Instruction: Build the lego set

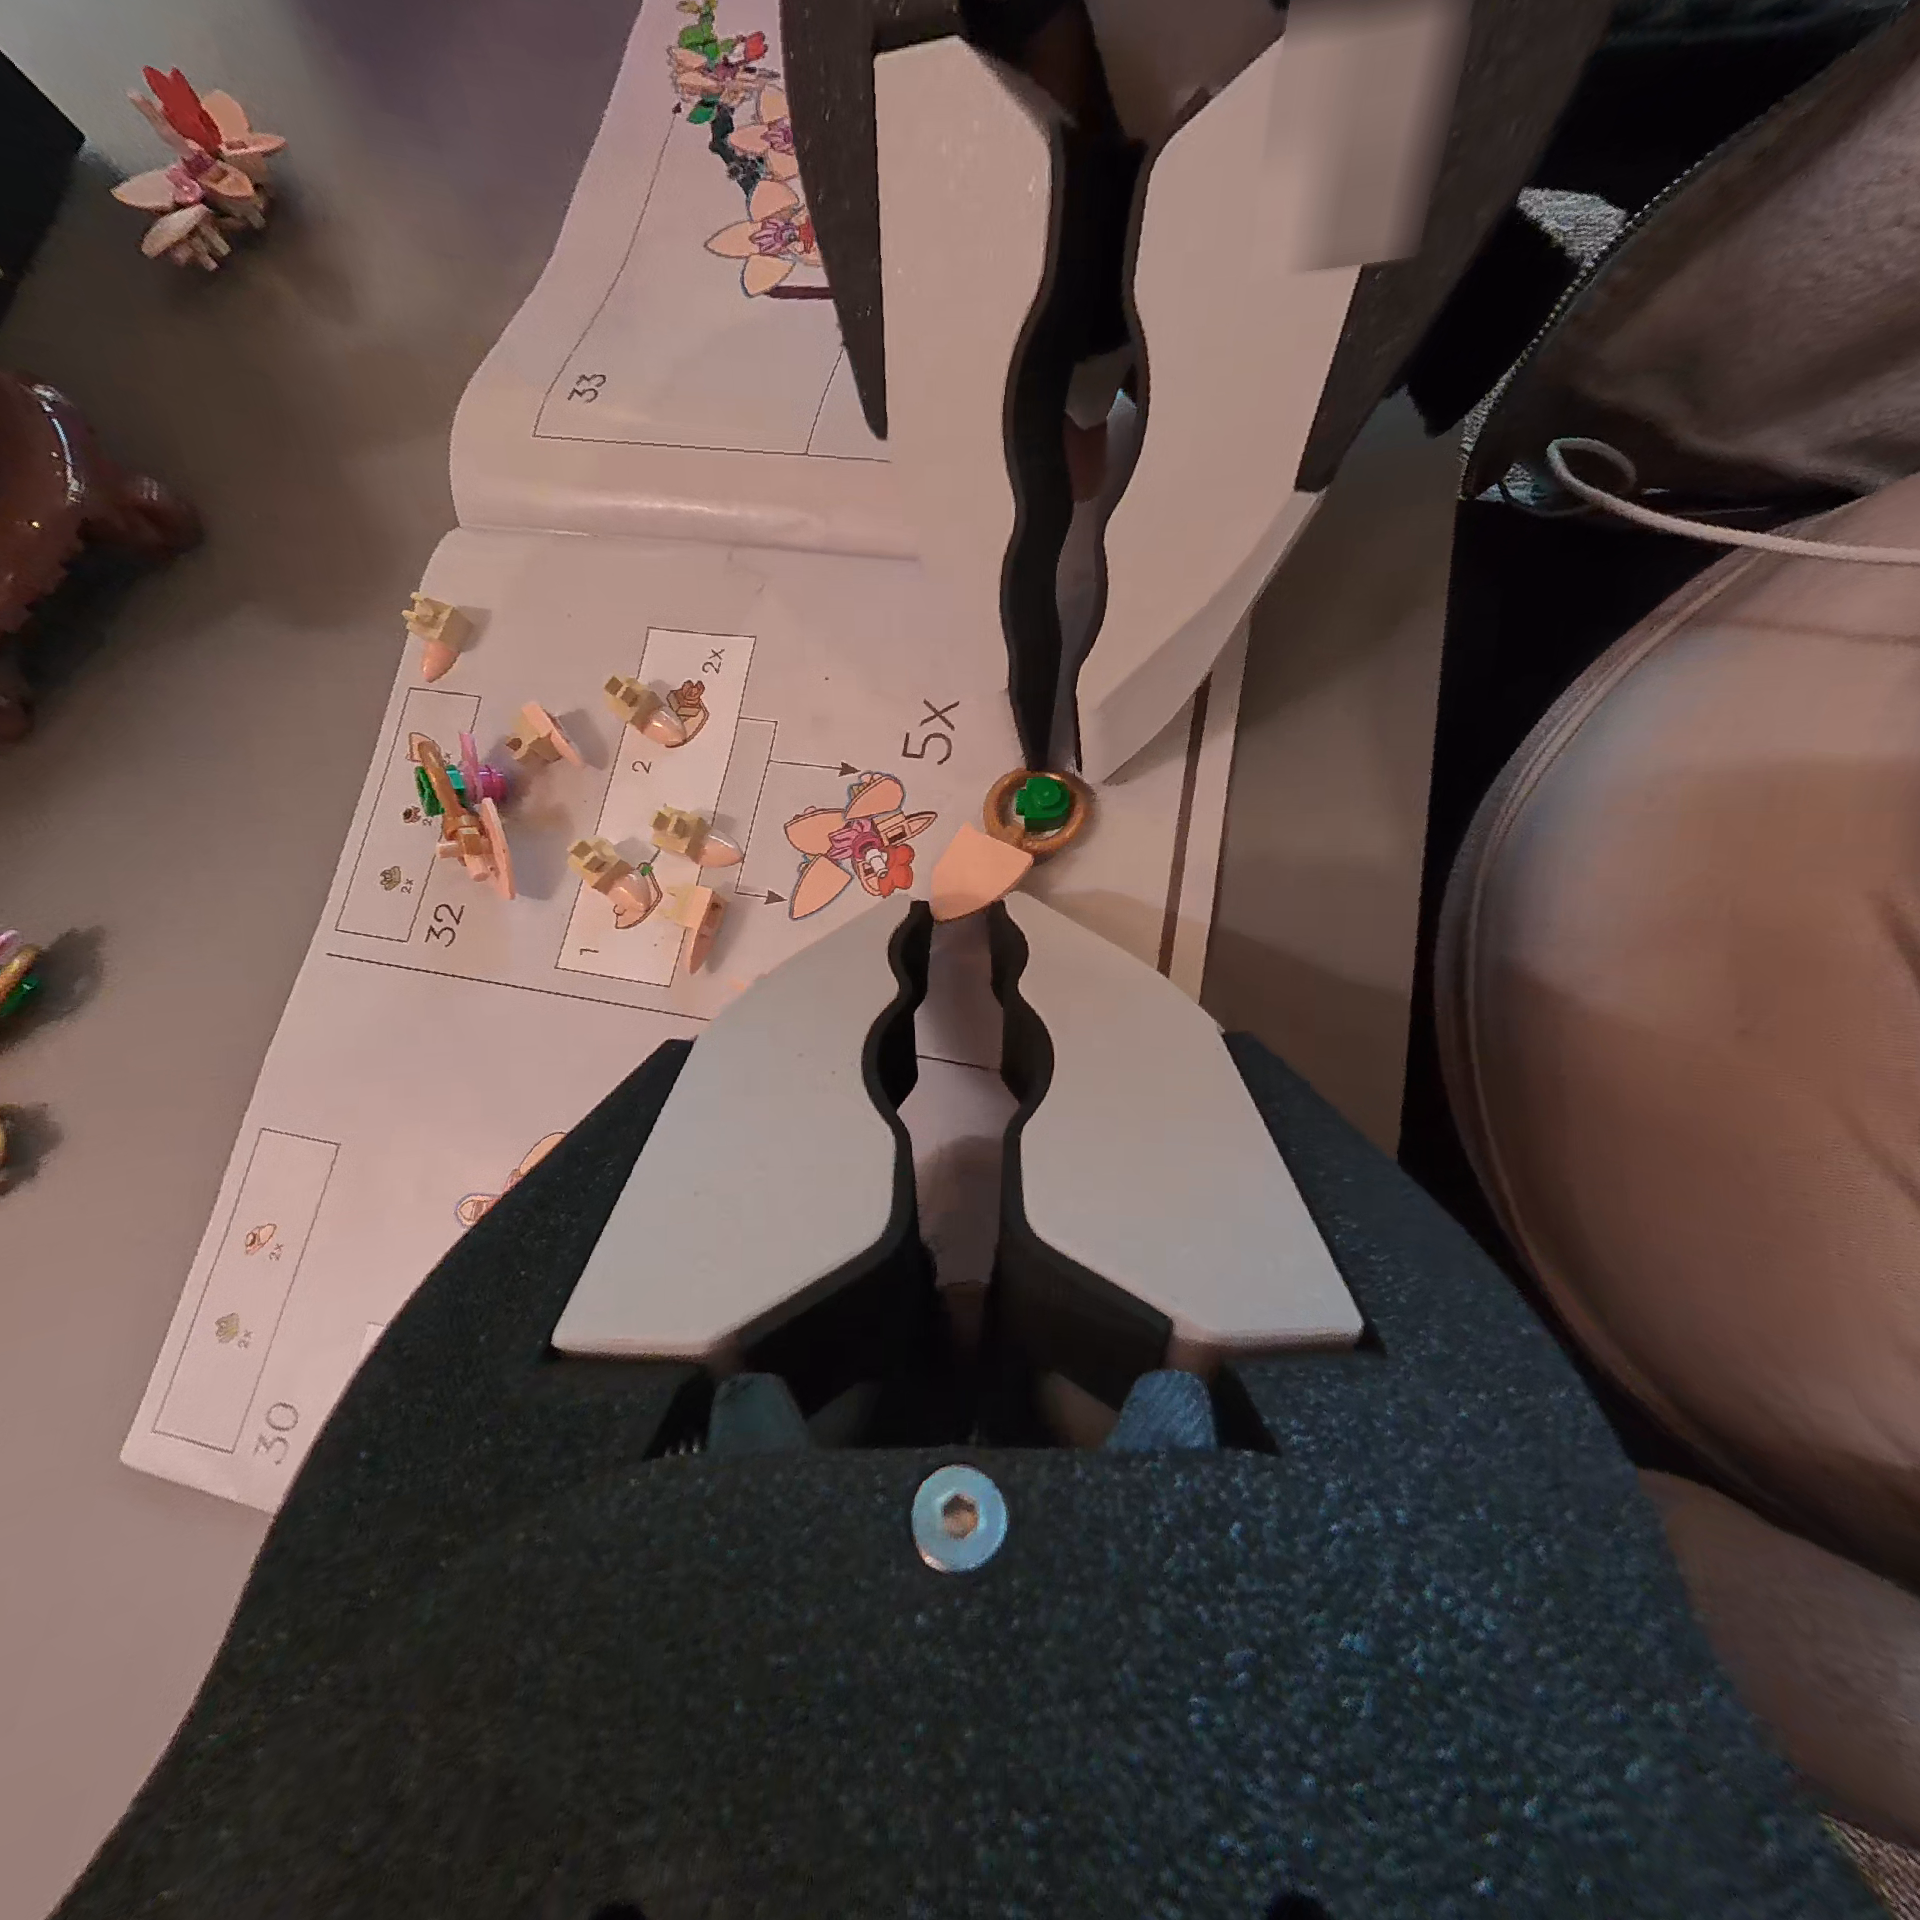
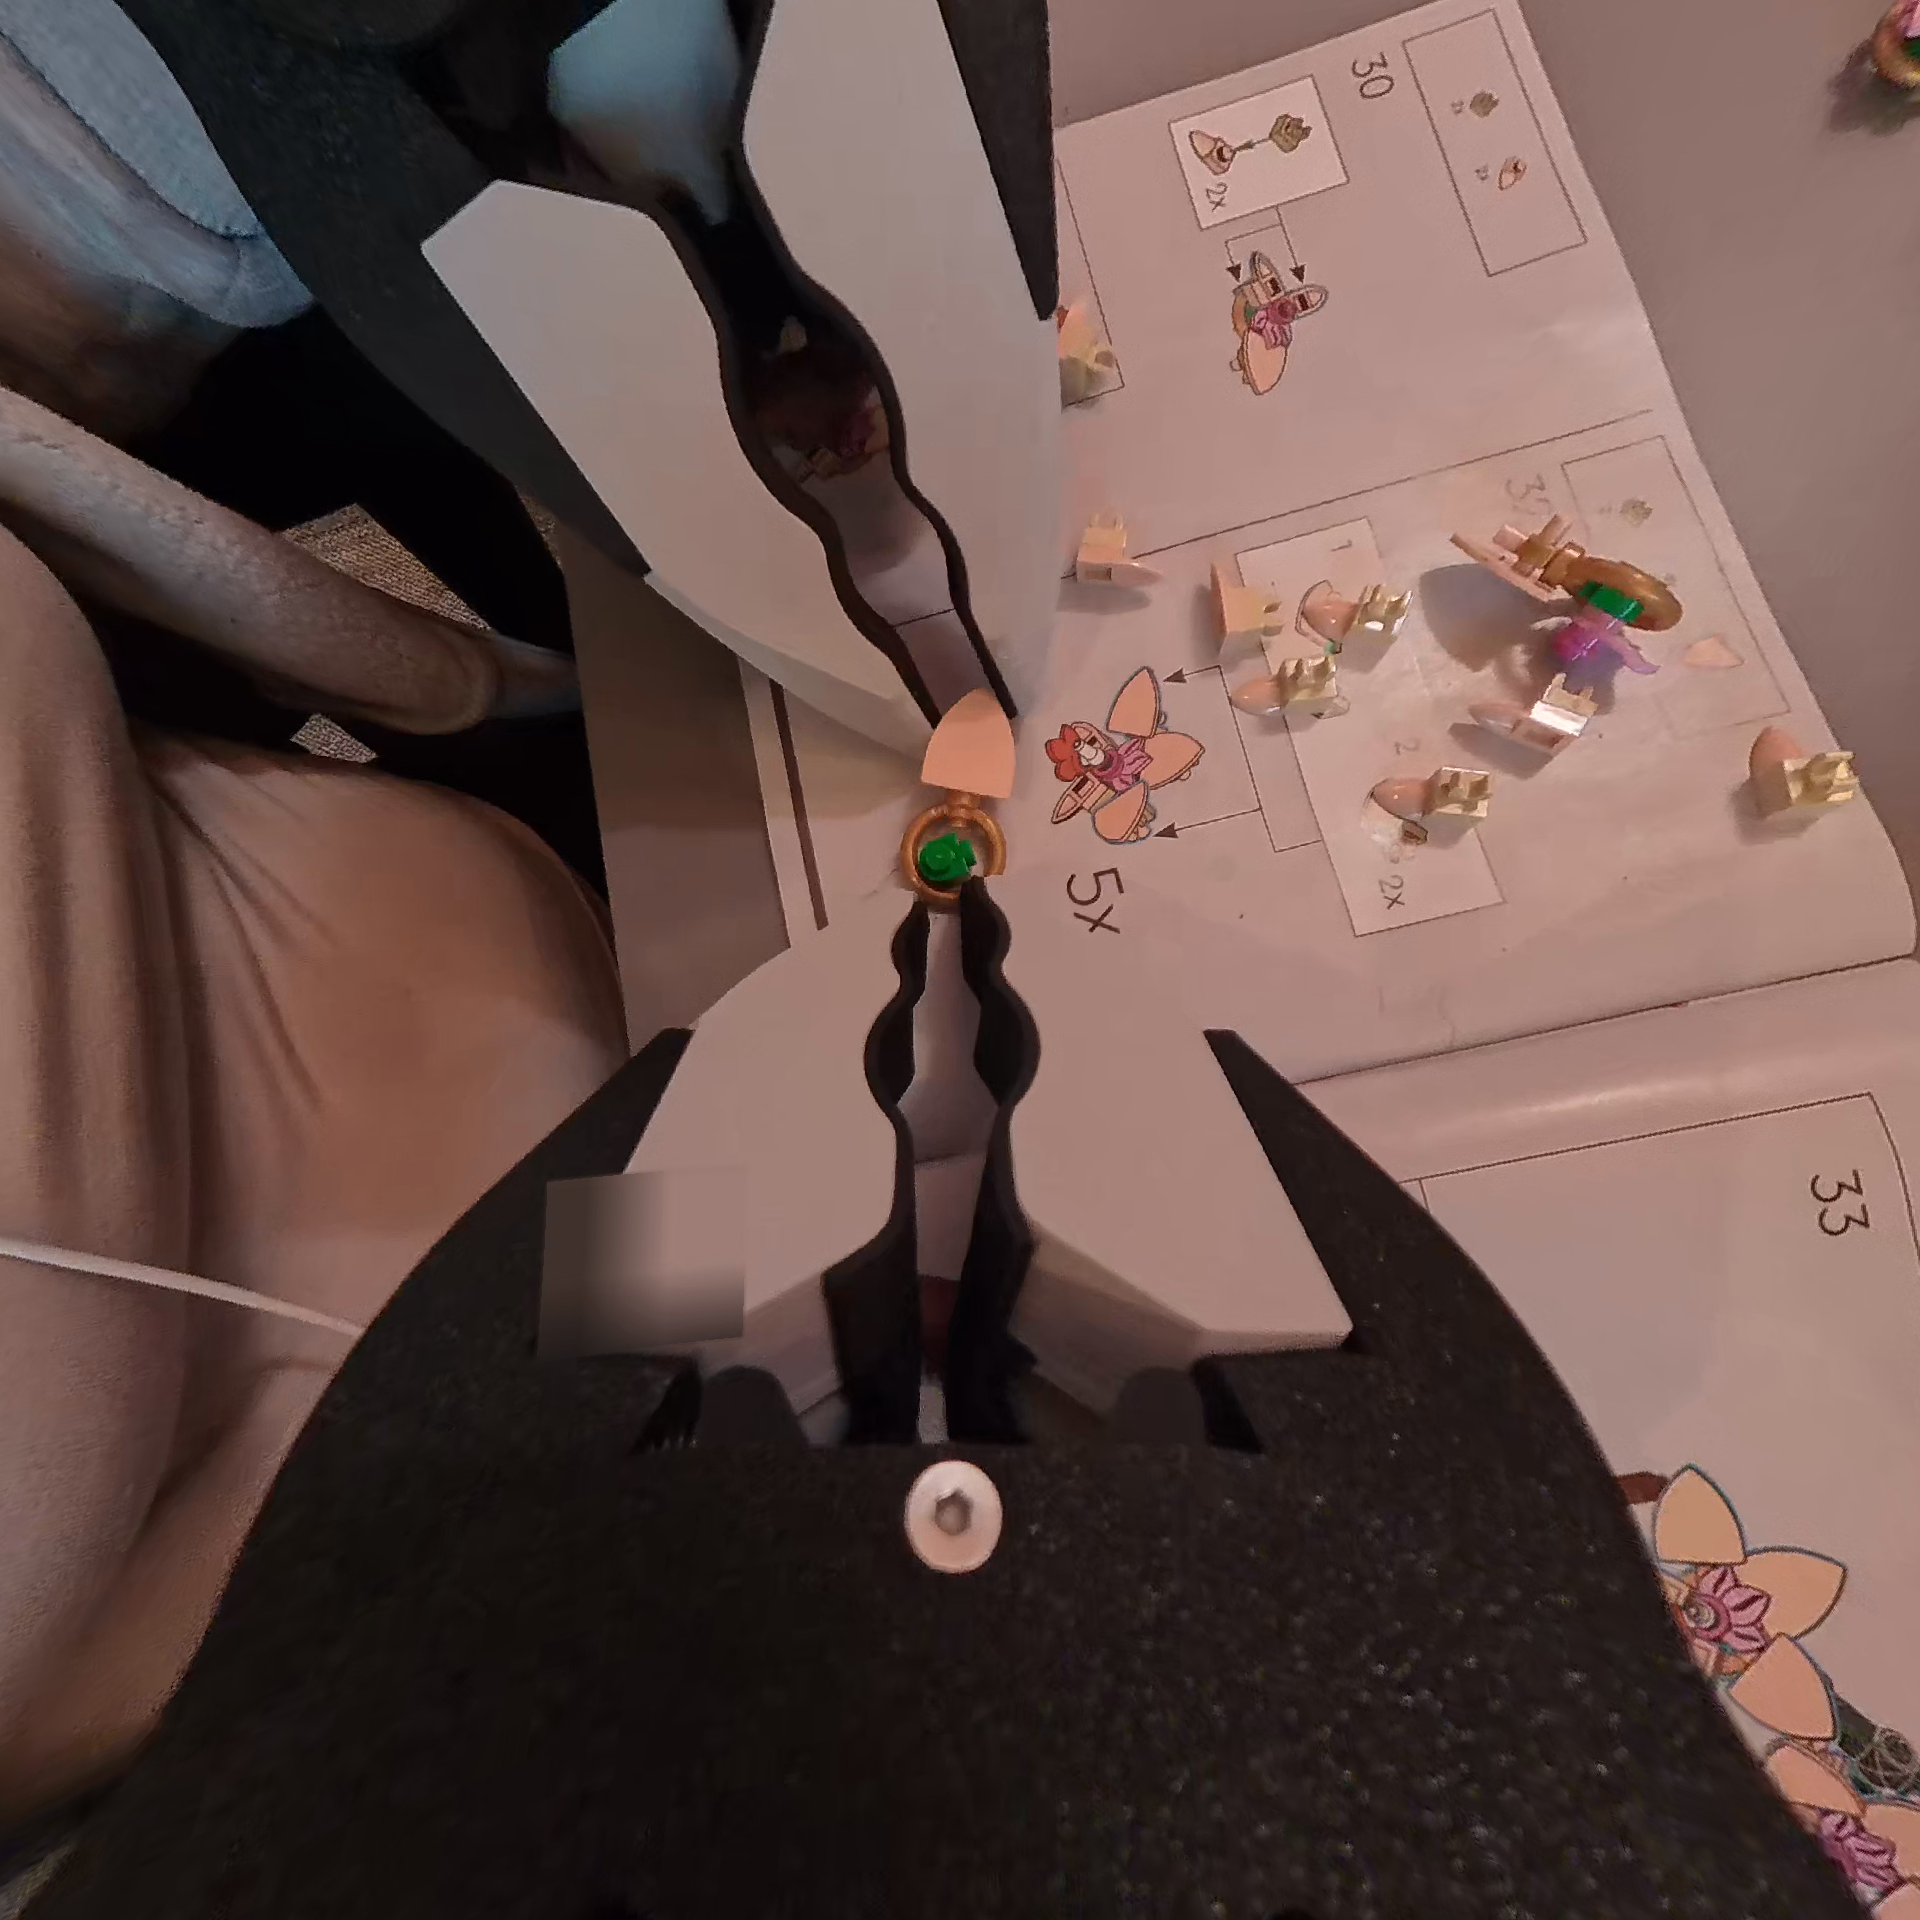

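In the left wrist view my left gripper (image 1: 956,920) is shut on a peach petal piece (image 1: 977,881). My right gripper (image 1: 1051,764) comes in from the top, shut on a gold ring piece (image 1: 1000,821) with a green stud (image 1: 1042,800) in it. Petal and ring touch tip to tip just above the open instruction booklet (image 1: 623,1091). The right wrist view shows the same from the other side: right gripper (image 2: 940,909) on the ring (image 2: 906,842), left gripper (image 2: 982,707) on the petal (image 2: 971,756).
Several loose tan clip-and-petal pieces (image 1: 644,712) and a partly built flower (image 1: 468,821) lie on the booklet page. A finished flower (image 1: 203,166) and a brown object (image 1: 62,499) sit on the grey table to the left. A person's clothing (image 1: 1714,831) is close on the right. The tips of both grippers are at nearly the same place. About 9 centimetres separates my left fingertips from the partly built flower (image 1: 468,821). It turns up in the right wrist view (image 2: 1553,565) as well.
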Demonstrator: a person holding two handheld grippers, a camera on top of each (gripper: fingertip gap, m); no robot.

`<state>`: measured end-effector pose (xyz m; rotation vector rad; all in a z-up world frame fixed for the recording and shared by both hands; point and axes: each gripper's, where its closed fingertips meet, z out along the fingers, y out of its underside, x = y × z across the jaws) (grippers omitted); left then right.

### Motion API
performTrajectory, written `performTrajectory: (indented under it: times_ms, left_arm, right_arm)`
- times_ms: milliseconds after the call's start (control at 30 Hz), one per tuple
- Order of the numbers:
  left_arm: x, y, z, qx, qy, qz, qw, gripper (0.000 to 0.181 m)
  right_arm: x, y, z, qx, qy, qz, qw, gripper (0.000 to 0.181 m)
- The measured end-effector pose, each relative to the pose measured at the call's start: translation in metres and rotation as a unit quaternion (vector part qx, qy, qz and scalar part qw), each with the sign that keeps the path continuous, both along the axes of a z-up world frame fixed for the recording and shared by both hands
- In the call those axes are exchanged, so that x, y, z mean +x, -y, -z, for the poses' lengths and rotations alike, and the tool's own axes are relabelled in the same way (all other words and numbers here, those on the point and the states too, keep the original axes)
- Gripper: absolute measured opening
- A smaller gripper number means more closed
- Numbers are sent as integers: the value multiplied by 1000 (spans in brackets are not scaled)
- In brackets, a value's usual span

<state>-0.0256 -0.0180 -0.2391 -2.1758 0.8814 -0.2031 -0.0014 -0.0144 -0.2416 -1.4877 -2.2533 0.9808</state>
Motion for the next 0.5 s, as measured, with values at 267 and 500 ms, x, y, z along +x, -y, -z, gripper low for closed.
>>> performTrajectory:
  times_ms: [267,500]
  left_arm:
    - [-6,-6,0,7,-20,20,1000,13]
    - [-5,-11,-1,21,-31,42,998,13]
  right_arm:
    - [3,3,0,7,5,-11,1000,6]
    - [-3,-5,1,-17,-7,8,1000,11]
